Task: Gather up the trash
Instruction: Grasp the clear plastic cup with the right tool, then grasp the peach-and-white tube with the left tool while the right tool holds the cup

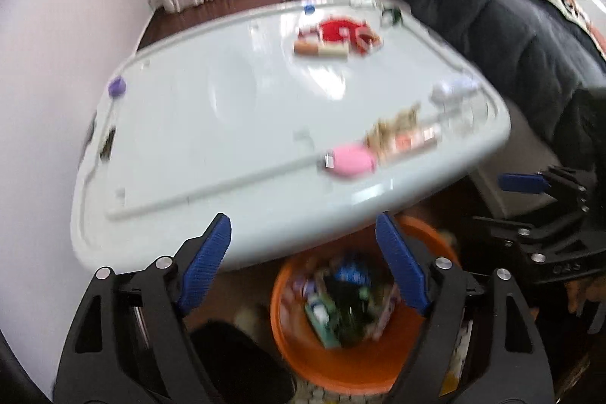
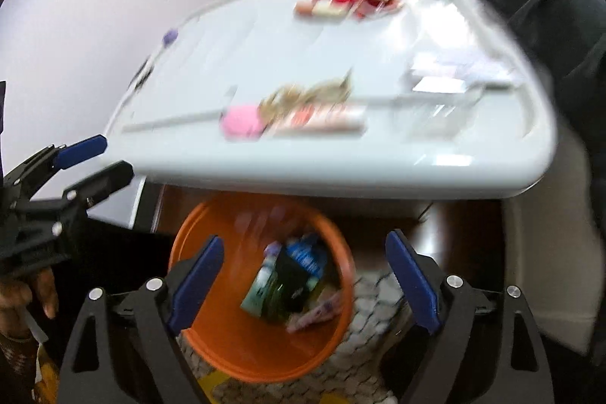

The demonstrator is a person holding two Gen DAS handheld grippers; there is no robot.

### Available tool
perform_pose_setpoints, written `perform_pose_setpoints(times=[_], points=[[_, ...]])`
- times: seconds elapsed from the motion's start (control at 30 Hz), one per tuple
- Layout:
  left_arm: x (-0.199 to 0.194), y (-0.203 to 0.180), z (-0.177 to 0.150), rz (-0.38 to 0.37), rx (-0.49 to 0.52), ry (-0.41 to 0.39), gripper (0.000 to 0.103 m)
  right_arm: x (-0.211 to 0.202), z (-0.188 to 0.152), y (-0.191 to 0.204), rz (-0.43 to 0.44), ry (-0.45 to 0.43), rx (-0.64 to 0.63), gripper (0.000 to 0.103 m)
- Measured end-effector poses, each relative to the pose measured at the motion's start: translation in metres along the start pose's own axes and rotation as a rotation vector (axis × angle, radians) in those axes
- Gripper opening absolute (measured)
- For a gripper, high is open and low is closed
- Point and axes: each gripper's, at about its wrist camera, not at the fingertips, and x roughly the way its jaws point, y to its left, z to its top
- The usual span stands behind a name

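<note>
A pale grey table fills most of both views, with a dark padded coat draped beside its far right edge. Below the near edge stands an orange bin, already holding several packets and a small carton. The left gripper and the right gripper both hang above the bin with jaws spread wide and nothing between them. Trash remains on the table: a red wrapper pile far across, a long snack packet near the front edge with crumpled tan scraps behind it, and a pink round thing touching the packet's left end. Smaller caps, one purple and one blue, sit along the rim. The next sensible step looks like a reach for the near cluster; approaching the packet across its narrow width, jaws kept wide until the pads straddle it, should avoid nudging the pink piece off the edge.
</note>
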Motion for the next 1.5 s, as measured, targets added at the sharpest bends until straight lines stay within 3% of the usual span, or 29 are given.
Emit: perform_pose_setpoints(times=[0.2,0.37,0.53,0.67,0.7,0.77,0.8,1.07,1.23,1.37,1.5], points=[[0.02,-0.013,0.024,-0.047,0.025,0.019,0.077,-0.033,0.026,-0.025,-0.13,-0.1,-0.015,0.089],[0.034,-0.024,0.035,-0.06,0.061,-0.007,0.077,-0.028,0.06,-0.049,-0.249,-0.066,-0.023,0.091],[0.051,-0.023,0.033,-0.098,0.028,0.017,0.077,0.006,0.079,-0.063,-0.171,0.022,0.067,0.091],[0.057,-0.022,0.031,-0.103,0.028,0.025,0.077,0.028,0.087,-0.047,-0.259,0.008,-0.05,0.077],[0.059,-0.021,0.03,-0.107,0.026,0.031,0.077,0.031,0.087,-0.044,-0.276,0.008,-0.072,0.064],[0.062,-0.019,0.029,-0.114,0.018,0.042,0.077,0.034,0.087,-0.044,-0.249,0.015,-0.066,0.044],[0.063,-0.017,0.029,-0.118,0.008,0.048,0.077,0.032,0.088,-0.046,-0.215,0.009,-0.044,0.041],[0.062,-0.003,0.039,-0.116,-0.044,0.053,0.077,0.003,0.096,-0.058,-0.028,-0.092,0.085,0.041],[0.064,-0.008,0.056,-0.121,-0.019,0.046,0.077,-0.015,0.098,-0.058,0.018,-0.146,0.098,0.041],[0.074,-0.015,0.091,-0.15,0.052,0.013,0.077,-0.029,0.099,-0.058,0.041,-0.185,0.095,0.041],[0.113,-0.017,0.137,-0.206,0.103,0.01,0.08,-0.036,0.1,-0.056,0.038,-0.206,0.077,0.041]])
